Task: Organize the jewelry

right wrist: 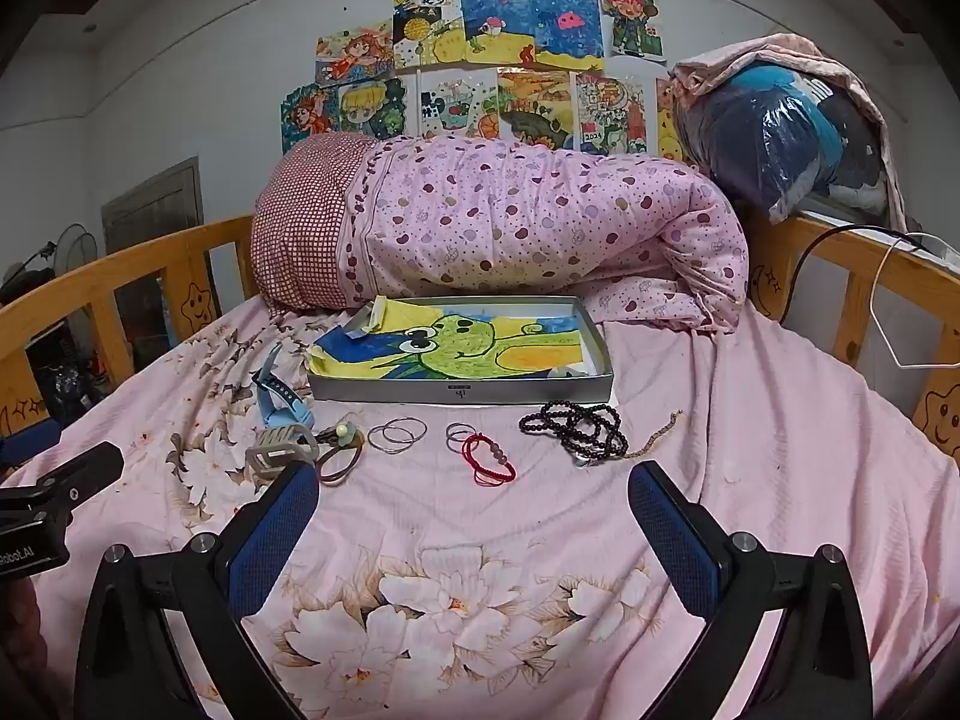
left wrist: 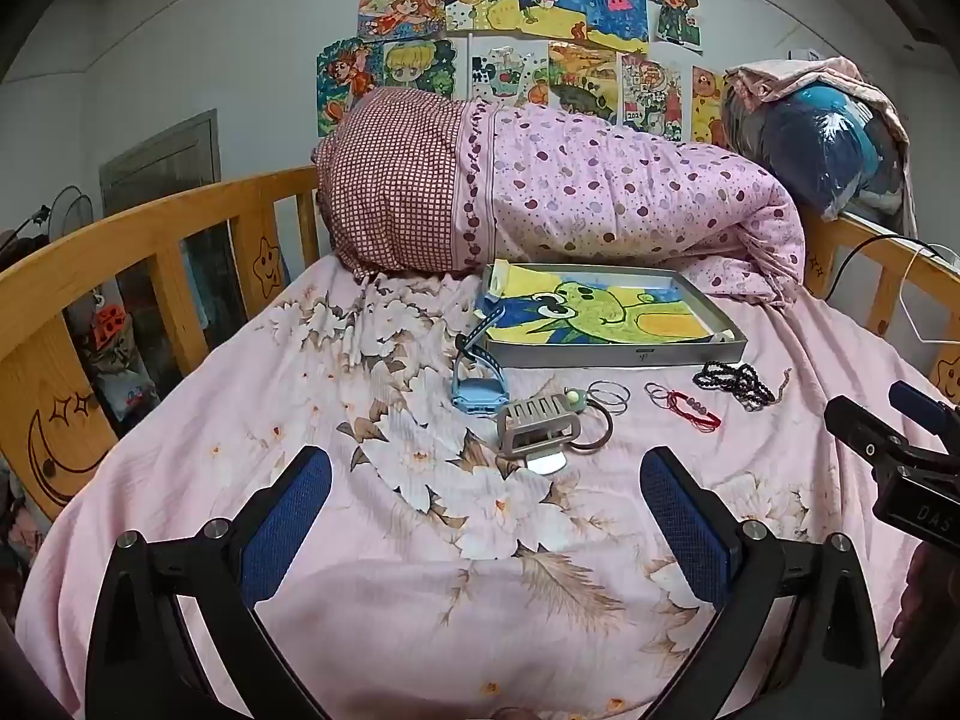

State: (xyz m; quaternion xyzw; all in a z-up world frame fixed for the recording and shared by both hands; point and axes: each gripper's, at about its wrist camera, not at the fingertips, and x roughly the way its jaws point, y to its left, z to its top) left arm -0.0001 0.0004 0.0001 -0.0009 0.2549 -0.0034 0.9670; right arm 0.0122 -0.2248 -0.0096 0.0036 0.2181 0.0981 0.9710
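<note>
Jewelry lies in a row on the pink floral bedsheet before a shallow grey tray (left wrist: 618, 354) (right wrist: 462, 389) lined with a frog drawing. From left to right lie a blue watch (left wrist: 477, 387) (right wrist: 282, 402), a grey watch band (left wrist: 537, 423) (right wrist: 279, 447), thin silver rings (left wrist: 609, 396) (right wrist: 396, 435), a red cord bracelet (left wrist: 690, 408) (right wrist: 486, 459) and dark bead strands (left wrist: 735, 381) (right wrist: 576, 429). My left gripper (left wrist: 486, 474) is open, short of the grey band. Also open, my right gripper (right wrist: 474, 492) sits just short of the red bracelet. Both hold nothing.
A rolled pink dotted quilt (left wrist: 600, 204) (right wrist: 510, 228) lies behind the tray. Wooden bed rails (left wrist: 150, 240) (right wrist: 870, 276) run along both sides. A bagged bundle (right wrist: 780, 138) sits at the back right. A white hanger (right wrist: 900, 324) leans on the right rail.
</note>
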